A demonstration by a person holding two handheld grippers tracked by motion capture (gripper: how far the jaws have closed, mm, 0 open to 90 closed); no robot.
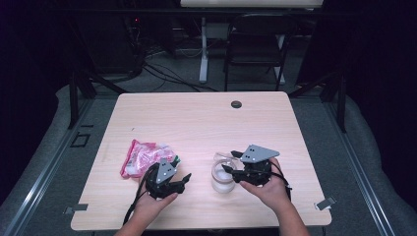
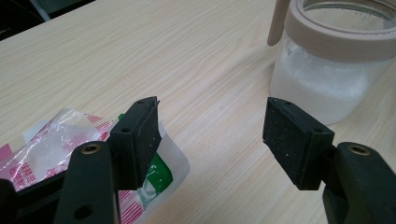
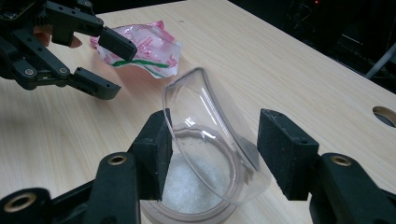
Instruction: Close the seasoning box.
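A clear jar (image 1: 222, 181) half full of white powder (image 3: 187, 184) stands on the wooden table (image 1: 196, 123), right of centre. A curved clear plastic piece (image 3: 205, 119) leans upright in the jar's mouth. My right gripper (image 3: 215, 154) is open, with one jaw on each side of that piece; the right pad stands apart from it. A crumpled pink and white plastic bag (image 1: 145, 156) with a green mark lies to the left. My left gripper (image 2: 210, 135) hovers open beside the bag (image 2: 51, 149), nothing between its jaws, and it points toward the jar (image 2: 327, 84).
A dark round hole (image 1: 236, 104) sits near the table's far edge. A black chair (image 1: 255, 39) and cables stand on the floor beyond. The far half of the table is bare wood. The near edge runs just under both hands.
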